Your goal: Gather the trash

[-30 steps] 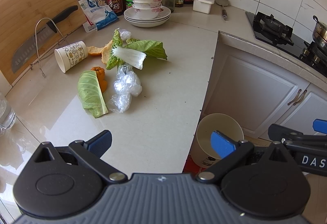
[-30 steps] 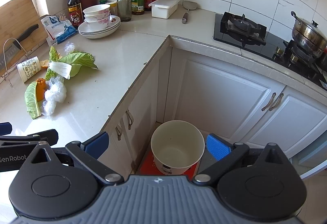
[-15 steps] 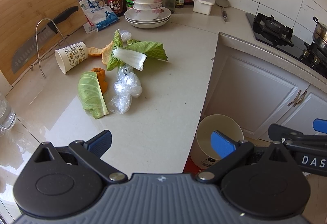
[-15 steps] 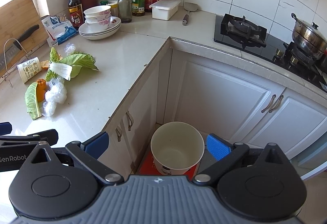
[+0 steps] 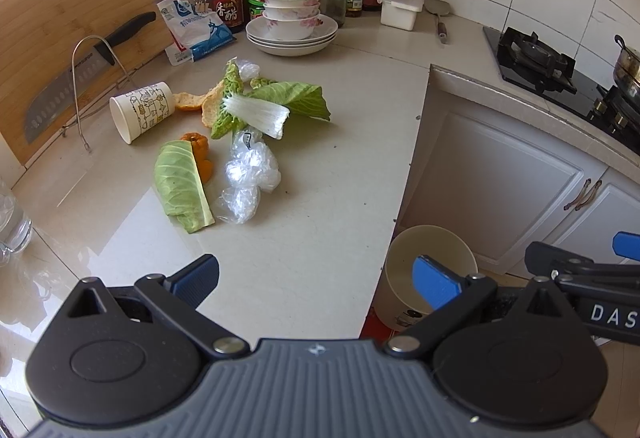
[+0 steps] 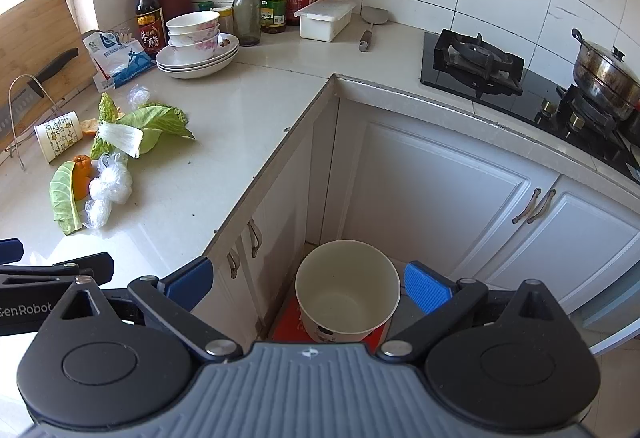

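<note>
Trash lies on the white counter [image 5: 304, 238]: a tipped paper cup [image 5: 142, 112], orange peel [image 5: 200, 154], cabbage leaves [image 5: 182, 188] [image 5: 292, 98], and crumpled clear plastic [image 5: 250, 178]. An empty white bin [image 6: 347, 288] stands on the floor by the cabinets, also in the left wrist view as the bin [image 5: 424, 250]. My left gripper [image 5: 316, 280] hovers open above the counter's front, short of the trash. My right gripper [image 6: 308, 282] is open over the floor, with the bin seen between its fingers. Both hold nothing.
A cutting board with a knife [image 5: 80, 74] on a wire rack leans at the left. Stacked bowls on plates [image 5: 292, 20], bottles, a salt bag [image 5: 196, 30] and a white box [image 5: 401, 7] line the back. A gas stove [image 6: 476, 62] with a pot [image 6: 606, 74] sits right.
Both views have shifted very slightly; the grippers stay open and nothing on the counter has moved.
</note>
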